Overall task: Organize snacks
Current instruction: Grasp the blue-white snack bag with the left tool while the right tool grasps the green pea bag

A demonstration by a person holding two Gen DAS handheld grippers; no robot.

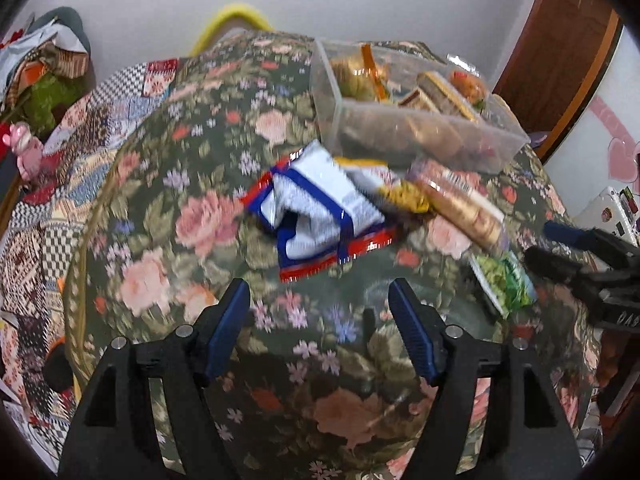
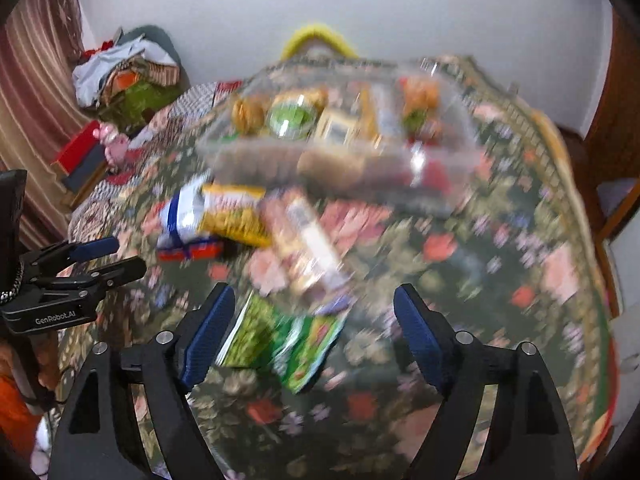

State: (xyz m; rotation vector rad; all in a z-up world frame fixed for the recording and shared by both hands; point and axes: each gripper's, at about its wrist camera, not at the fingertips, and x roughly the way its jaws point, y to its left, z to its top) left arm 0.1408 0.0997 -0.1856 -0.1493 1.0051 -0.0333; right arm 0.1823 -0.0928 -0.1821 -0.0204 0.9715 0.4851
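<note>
Several snack packs lie on a floral-clothed table (image 1: 192, 184). A white, blue and red packet (image 1: 320, 216) lies just ahead of my open, empty left gripper (image 1: 319, 300). Beside it lie a yellow packet (image 1: 400, 192), a clear sleeve of round biscuits (image 1: 468, 208) and a green packet (image 1: 504, 280). A clear plastic box (image 1: 400, 120) with several snacks inside stands behind them. My right gripper (image 2: 314, 304) is open and empty above the green packet (image 2: 288, 344), with the biscuit sleeve (image 2: 304, 240) just beyond. The right wrist view is blurred.
The other gripper shows at each view's edge: the right one (image 1: 580, 256), the left one (image 2: 80, 272). A patchwork-covered surface (image 1: 60, 168) with a pink toy (image 1: 28, 152) lies left. A yellow chair back (image 1: 236, 20) stands behind the table; a wooden door (image 1: 560, 56) is right.
</note>
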